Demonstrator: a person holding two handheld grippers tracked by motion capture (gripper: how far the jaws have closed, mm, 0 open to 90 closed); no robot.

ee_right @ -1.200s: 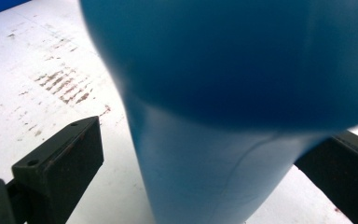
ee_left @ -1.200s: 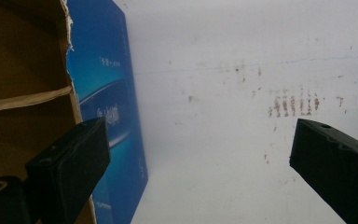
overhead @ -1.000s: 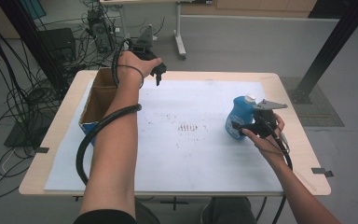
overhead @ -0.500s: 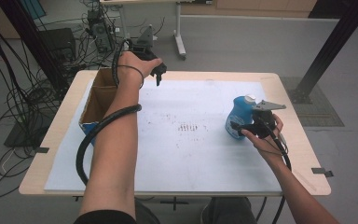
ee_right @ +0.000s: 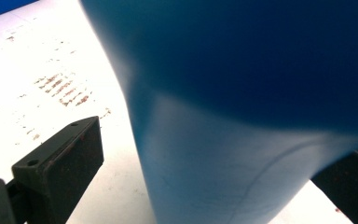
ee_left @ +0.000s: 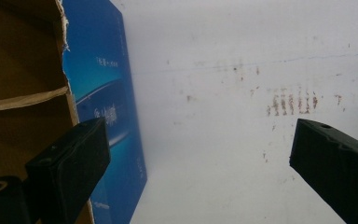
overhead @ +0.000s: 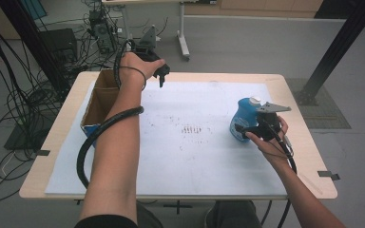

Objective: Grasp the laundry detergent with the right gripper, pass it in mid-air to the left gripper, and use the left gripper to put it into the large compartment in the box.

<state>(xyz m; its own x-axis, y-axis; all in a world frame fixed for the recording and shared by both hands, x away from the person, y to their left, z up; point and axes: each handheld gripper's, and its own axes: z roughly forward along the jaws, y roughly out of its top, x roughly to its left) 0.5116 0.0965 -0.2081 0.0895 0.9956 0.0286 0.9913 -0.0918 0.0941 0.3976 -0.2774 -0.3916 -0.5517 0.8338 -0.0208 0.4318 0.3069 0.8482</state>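
A blue bottle (overhead: 241, 119) with a white cap stands on the right part of the white sheet (overhead: 185, 156). My right gripper (overhead: 248, 129) is at its near right side. In the right gripper view the bottle (ee_right: 242, 121) sits between the two jaws of that gripper (ee_right: 205, 172). The left jaw stands apart from the bottle, so the gripper is open. My left gripper (overhead: 162, 75) hangs over the far side of the table beside a cardboard box (overhead: 99, 102). Its jaws are spread wide with nothing between them (ee_left: 200, 161), above the sheet (ee_left: 223, 56) and the box's blue side (ee_left: 105, 107).
The box is open on top and lies along the table's left edge. Faint brown marks (overhead: 190, 129) stain the middle of the sheet. A black cable (overhead: 88, 142) loops from the left arm over the table. Cables and a stand crowd the floor beyond the far left.
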